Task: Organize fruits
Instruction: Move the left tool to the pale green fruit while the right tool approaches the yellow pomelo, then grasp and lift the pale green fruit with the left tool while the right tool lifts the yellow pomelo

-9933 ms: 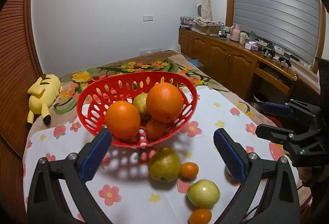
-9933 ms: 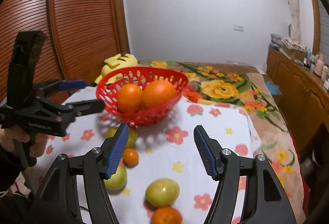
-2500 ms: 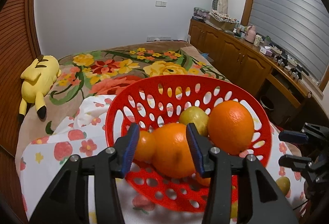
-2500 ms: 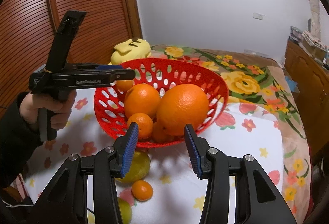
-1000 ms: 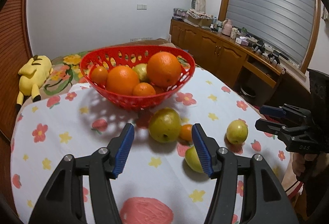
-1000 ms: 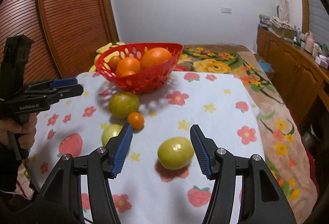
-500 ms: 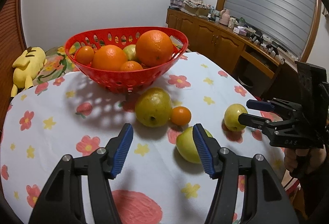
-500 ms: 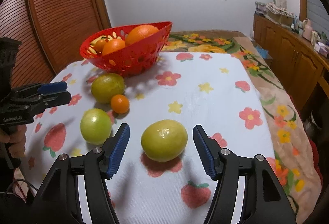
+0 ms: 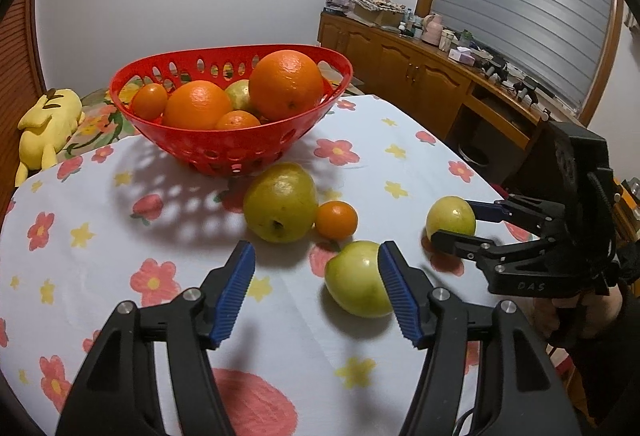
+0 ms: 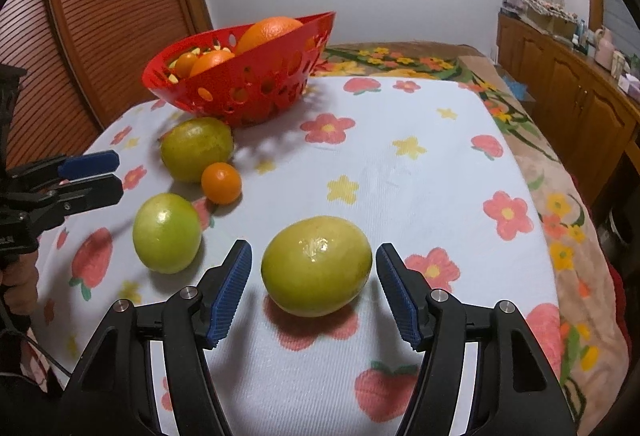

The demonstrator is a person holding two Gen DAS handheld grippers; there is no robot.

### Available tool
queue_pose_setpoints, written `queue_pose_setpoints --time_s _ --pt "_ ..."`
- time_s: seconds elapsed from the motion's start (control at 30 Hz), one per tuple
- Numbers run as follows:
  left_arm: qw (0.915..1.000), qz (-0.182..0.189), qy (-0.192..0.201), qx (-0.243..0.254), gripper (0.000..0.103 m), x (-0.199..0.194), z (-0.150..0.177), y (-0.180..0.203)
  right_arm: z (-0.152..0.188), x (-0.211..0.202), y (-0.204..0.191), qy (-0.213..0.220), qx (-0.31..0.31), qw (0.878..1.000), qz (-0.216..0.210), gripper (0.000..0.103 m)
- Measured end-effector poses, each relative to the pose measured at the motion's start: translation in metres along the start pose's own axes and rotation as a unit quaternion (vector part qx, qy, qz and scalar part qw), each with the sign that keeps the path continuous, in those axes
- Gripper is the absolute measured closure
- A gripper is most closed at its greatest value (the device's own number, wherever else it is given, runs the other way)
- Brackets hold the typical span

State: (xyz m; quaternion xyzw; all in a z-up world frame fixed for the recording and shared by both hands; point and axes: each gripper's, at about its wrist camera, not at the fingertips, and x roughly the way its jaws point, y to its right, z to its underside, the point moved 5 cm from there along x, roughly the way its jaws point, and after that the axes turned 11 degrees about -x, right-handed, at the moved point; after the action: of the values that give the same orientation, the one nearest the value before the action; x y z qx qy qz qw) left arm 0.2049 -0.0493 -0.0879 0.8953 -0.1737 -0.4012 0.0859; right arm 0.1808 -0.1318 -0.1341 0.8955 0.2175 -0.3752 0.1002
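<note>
Red plastic basket [image 9: 224, 152] holds the oranges [image 9: 286, 84] and stands at the far side of the flowered tablecloth [image 10: 420, 176]. The right gripper [image 10: 310, 276] has a yellow-green fruit [image 10: 316, 266] between its half-open jaws, which have just been opening; the blue pads are not touching it. The left gripper [image 9: 316, 276] has also just been opening, and a green apple [image 9: 354, 282] lies against its right pad only. Only the left view shows the yellow plush toy [image 9: 50, 120] and the letters "DAS" on the other gripper's body. A pear [image 9: 280, 202] and a small tangerine [image 9: 336, 220] touch each other before the basket.
</note>
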Motion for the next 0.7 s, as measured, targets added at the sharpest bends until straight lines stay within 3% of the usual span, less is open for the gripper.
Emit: queue_pose_setpoints --time_s 0.17,0.27,0.7 --pt "1.0000 0.002 -0.005 0.001 0.039 0.004 0.001 0.004 0.002 0.003 0.003 -0.002 0.006 1.000 -0.005 0.037" --pt "1.0000 0.003 -0.009 0.002 0.039 0.007 0.002 0.006 0.002 0.004 0.003 -0.005 0.002 1.000 -0.006 0.045" --pt "0.9996 0.013 -0.024 0.008 0.039 0.016 0.007 0.020 0.016 -0.019 0.002 0.010 0.008 1.000 -0.010 0.045"
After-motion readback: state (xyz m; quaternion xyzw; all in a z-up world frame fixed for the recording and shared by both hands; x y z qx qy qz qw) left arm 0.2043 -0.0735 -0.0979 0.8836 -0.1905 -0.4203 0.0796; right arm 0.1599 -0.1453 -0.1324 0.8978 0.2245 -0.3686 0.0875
